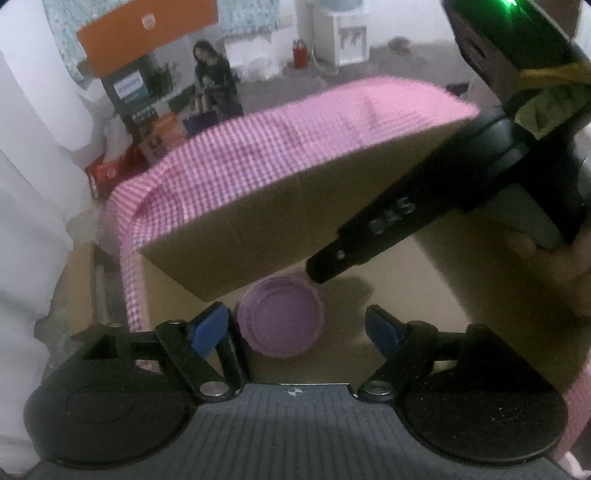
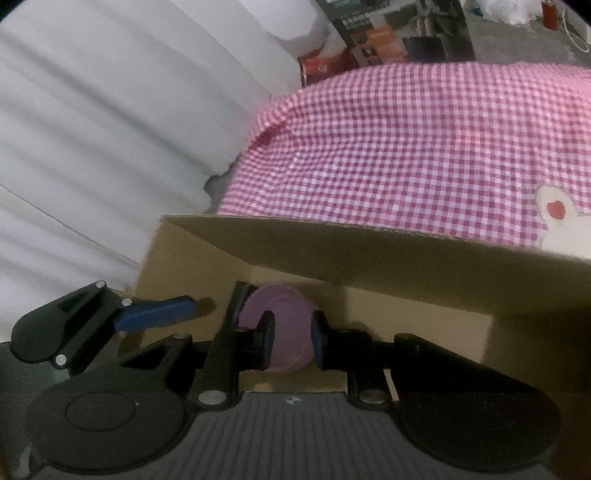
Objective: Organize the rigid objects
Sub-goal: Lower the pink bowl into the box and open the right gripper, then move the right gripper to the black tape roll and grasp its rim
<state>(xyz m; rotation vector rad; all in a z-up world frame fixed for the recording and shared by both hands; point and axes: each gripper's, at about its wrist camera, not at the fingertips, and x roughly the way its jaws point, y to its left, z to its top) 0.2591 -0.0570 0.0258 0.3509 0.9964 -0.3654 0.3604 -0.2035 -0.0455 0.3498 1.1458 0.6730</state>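
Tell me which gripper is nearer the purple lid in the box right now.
Left, as far as I can tell. The left gripper hangs open just above the purple lid, pads off it. The right gripper also reaches into the cardboard box, nearly closed and empty.

A pink gingham cloth (image 2: 406, 147) covered the surface. White rolls (image 2: 110, 110) stood at nine o'clock. At twelve o'clock, a seated person (image 1: 214, 77) was blurred, with an orange box (image 1: 147, 33), a water dispenser (image 1: 343, 33) and a red flask (image 1: 300, 53) nearby.
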